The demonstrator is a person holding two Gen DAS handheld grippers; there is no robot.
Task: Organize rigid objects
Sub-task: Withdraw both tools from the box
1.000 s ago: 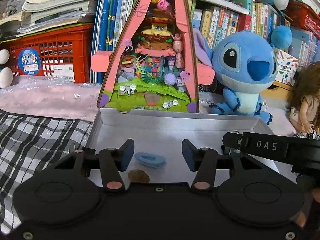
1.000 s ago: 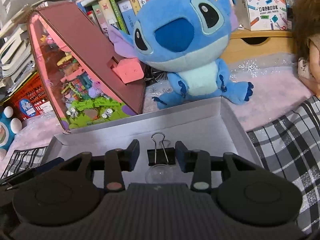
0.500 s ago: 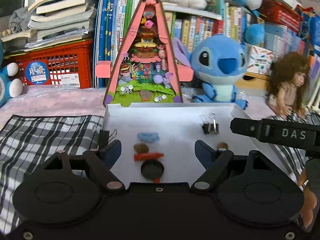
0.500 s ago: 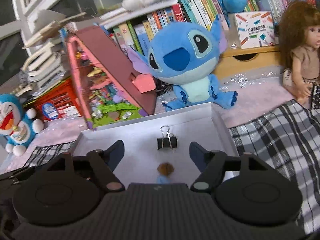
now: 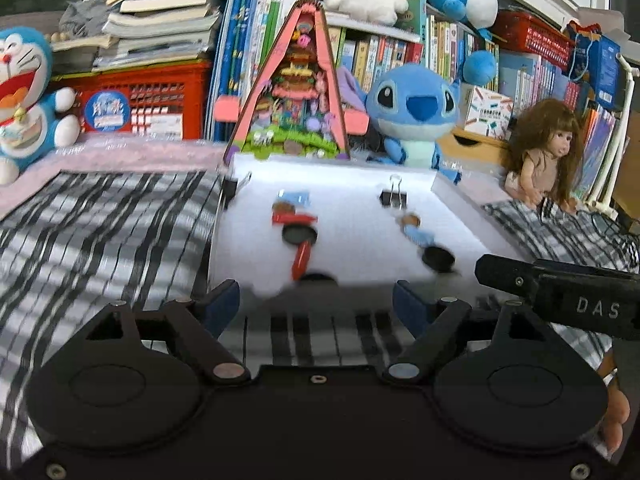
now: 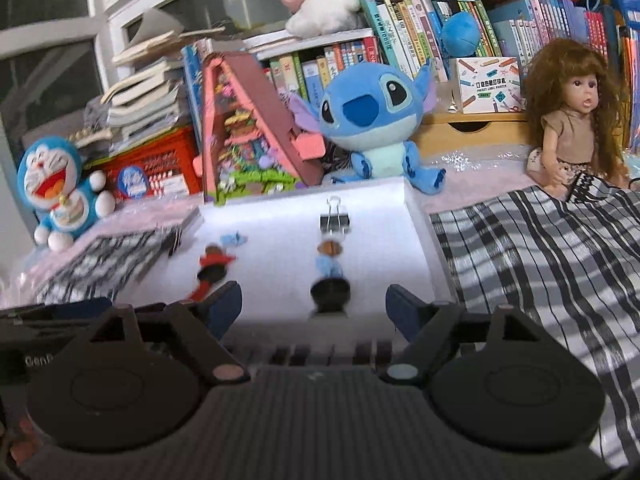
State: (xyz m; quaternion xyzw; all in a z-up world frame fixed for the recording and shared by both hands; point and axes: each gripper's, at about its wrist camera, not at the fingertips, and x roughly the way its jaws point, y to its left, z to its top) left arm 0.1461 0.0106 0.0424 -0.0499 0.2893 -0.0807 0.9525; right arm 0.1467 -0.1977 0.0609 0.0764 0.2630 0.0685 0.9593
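A shallow white tray point(image 5: 352, 216) lies on the checked cloth with small items in two rows. The left row has a blue piece point(image 5: 296, 197), a red strip point(image 5: 295, 219), a black disc point(image 5: 300, 235) and a red stick point(image 5: 302, 260). The right row has a black binder clip point(image 5: 393, 197), a brown piece point(image 5: 411, 220), a light blue piece point(image 5: 418, 236) and a black disc point(image 5: 439, 259). My left gripper point(image 5: 316, 304) stands open at the tray's near edge, empty. My right gripper point(image 6: 314, 306) is still opening behind the binder clip point(image 6: 334, 222) row, with nothing between its fingers.
Behind the tray stand a pink triangular model house point(image 5: 294, 112), a blue plush point(image 5: 414, 112) and a long-haired doll point(image 5: 548, 152). A blue-and-white cat plush point(image 5: 24, 96) and red crate point(image 5: 148, 100) sit far left. Checked cloth point(image 5: 100, 232) flanks the tray; bookshelves fill the back.
Both grippers have drawn back from the tray and opened wider. The blue piece and the binder clip that lay between the fingers now lie far ahead in the tray.
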